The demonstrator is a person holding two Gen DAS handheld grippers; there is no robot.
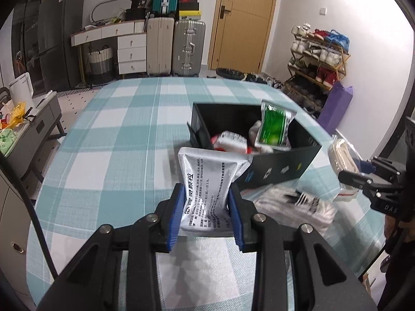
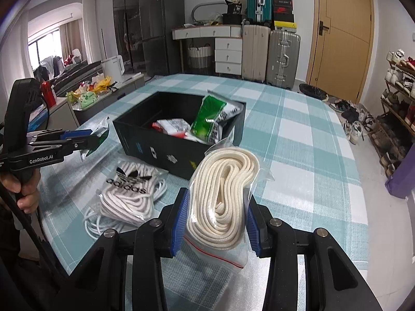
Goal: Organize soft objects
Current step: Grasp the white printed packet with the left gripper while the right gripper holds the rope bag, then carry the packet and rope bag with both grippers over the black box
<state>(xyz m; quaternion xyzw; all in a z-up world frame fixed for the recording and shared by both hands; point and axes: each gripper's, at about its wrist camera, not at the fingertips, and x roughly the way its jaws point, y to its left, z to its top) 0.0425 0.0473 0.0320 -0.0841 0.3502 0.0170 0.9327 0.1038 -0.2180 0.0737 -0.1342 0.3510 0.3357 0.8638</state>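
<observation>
The left gripper (image 1: 207,207) is clamped on a silver sachet (image 1: 207,181); the right gripper (image 2: 216,223) is clamped on a bagged cream rope (image 2: 223,194), both near the black box (image 2: 145,134).

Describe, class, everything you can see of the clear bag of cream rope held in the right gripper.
The clear bag of cream rope is a transparent plastic zip bag with a red seal line near its lower end. Inside lies thick, braided, cream-coloured rope folded in long loops. It stands upright and lifted above the checked tablecloth, pinched between the blue pads of the right gripper, just in front of the black box's near wall.
</observation>
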